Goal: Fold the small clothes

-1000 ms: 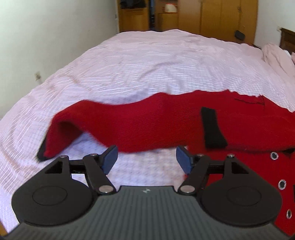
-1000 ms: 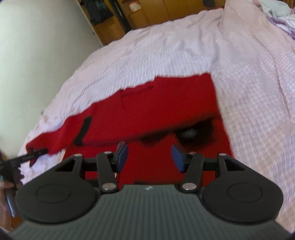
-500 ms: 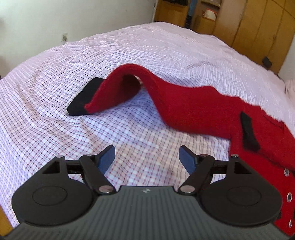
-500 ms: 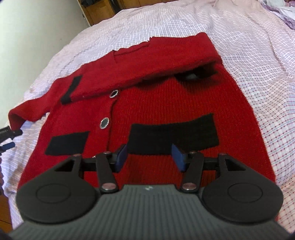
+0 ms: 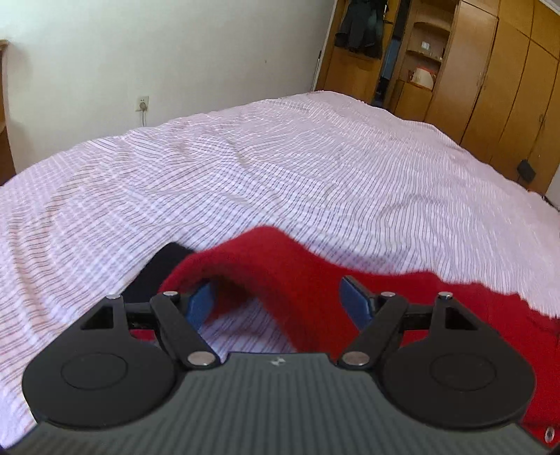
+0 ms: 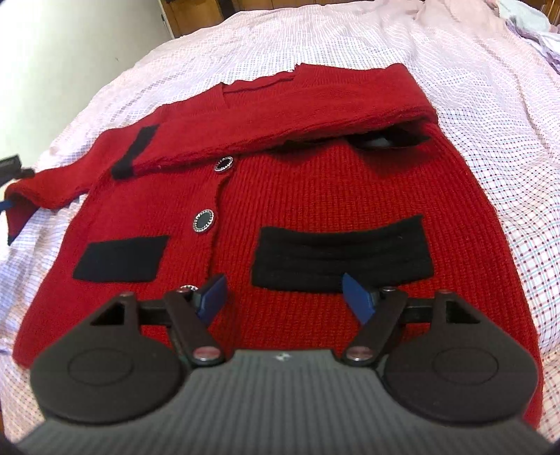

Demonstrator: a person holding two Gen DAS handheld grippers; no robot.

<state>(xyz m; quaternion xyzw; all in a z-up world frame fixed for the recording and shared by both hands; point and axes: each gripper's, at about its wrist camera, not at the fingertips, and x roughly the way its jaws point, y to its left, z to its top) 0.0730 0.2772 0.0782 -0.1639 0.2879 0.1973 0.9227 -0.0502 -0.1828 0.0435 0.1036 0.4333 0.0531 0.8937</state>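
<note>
A red knitted cardigan [image 6: 315, 182] lies front up on the bed, with two black pockets [image 6: 339, 255] and dark round buttons [image 6: 203, 220]. One sleeve [image 6: 280, 115] is folded across its chest. The other sleeve [image 5: 280, 266] arches up off the sheet, its black cuff [image 5: 157, 269] on the left. My left gripper [image 5: 278, 302] is open around that arch, and the blue pads do not press it. My right gripper [image 6: 284, 295] hovers over the hem below the pockets. Its jaws are opening with nothing between them.
The bed's pink checked sheet [image 5: 280, 168] stretches far beyond the cardigan. Wooden wardrobes [image 5: 490, 70] and a white wall [image 5: 140, 52] stand behind it. Crumpled pale laundry [image 6: 525, 24] lies at the far right of the bed.
My left gripper has swung left along the loose sleeve and now straddles its raised end near the cuff. My right gripper has drawn back from the folded sleeve and spread its jaws wider.
</note>
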